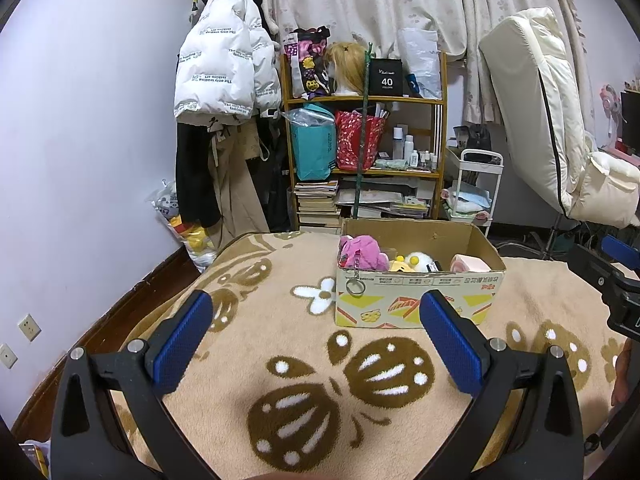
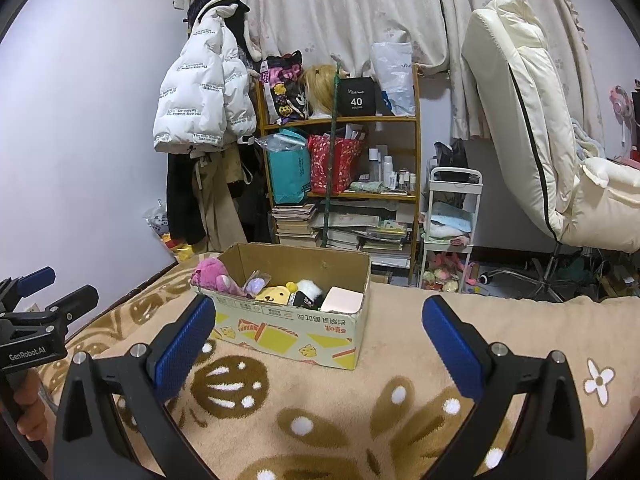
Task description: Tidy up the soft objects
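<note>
Both tools stand wide apart and empty above the tan fleece blanket with brown flower shapes [image 1: 280, 332]: the left gripper [image 1: 316, 316] and the right gripper [image 2: 318, 320] each show two blue ribbed pads with nothing between them.

The soft things lie in the open brown cardboard box with yellow printed panels [image 1: 416, 300], which sits on the blanket at the far side, ahead of both tools. Inside it, from left to right: a pink plush toy [image 1: 360, 252] leaning over the left corner with a metal key ring [image 1: 355, 286] hanging down the outside wall, a small yellow plush [image 1: 400, 266], a white fluffy toy with yellow spots [image 1: 418, 260], and a pale pink block-shaped thing [image 1: 470, 263] at the right end.

The step in hand looks like a reach into the box. It would go best to come down over the near wall, keep the jaws wide until they straddle one toy, and close on its bulk rather than on the dangling ring.

The right wrist view looks further into the box and shows a small lilac item [image 2: 256, 282] and a dark patch beside the white toy, both hidden from the left. It also shows the person's hand [image 2: 30, 414] on the left tool's handle. Only the left view shows the ring.
</note>
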The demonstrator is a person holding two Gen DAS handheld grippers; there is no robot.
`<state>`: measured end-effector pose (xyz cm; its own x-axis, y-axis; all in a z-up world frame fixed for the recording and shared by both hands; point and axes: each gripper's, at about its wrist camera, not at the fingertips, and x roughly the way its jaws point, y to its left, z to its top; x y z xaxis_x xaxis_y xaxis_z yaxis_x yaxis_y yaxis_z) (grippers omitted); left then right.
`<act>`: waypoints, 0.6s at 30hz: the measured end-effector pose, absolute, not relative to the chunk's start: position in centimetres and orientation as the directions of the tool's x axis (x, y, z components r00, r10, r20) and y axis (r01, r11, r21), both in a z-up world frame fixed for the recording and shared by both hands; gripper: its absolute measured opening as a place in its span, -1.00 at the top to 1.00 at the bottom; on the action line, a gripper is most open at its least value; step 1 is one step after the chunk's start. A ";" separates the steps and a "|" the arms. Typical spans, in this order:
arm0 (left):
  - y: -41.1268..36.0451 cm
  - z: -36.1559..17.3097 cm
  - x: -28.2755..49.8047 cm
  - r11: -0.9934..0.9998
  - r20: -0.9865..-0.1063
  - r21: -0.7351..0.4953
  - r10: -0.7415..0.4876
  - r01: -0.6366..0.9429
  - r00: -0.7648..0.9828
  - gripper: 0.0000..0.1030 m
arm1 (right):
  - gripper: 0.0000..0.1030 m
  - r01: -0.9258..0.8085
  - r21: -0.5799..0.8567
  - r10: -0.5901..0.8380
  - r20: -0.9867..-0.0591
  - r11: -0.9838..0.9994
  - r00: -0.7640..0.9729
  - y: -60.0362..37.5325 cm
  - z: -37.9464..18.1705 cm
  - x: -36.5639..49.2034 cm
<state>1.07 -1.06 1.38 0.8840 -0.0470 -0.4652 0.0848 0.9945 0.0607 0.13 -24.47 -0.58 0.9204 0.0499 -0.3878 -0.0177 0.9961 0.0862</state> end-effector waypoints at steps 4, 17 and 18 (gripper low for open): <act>-1.1 1.3 1.0 0.995 -0.467 0.058 -0.046 0.082 0.883 -0.98 | -1.00 -0.018 0.086 0.050 -0.388 0.996 0.920 -24.4 -0.4 0.2; -0.7 1.3 1.1 0.995 -0.469 0.059 -0.043 0.080 0.882 -0.98 | -1.00 -0.020 0.088 0.053 -0.389 0.996 0.920 -24.8 -0.4 0.3; -0.7 1.3 1.1 0.995 -0.470 0.058 -0.043 0.080 0.882 -0.98 | -1.00 -0.020 0.088 0.053 -0.389 0.996 0.920 -24.8 -0.4 0.3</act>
<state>1.13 -0.66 1.27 0.8817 -0.0434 -0.4698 0.0797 0.9951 0.0578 0.25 -24.85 -0.42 0.9197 0.0526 -0.3892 -0.0197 0.9959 0.0882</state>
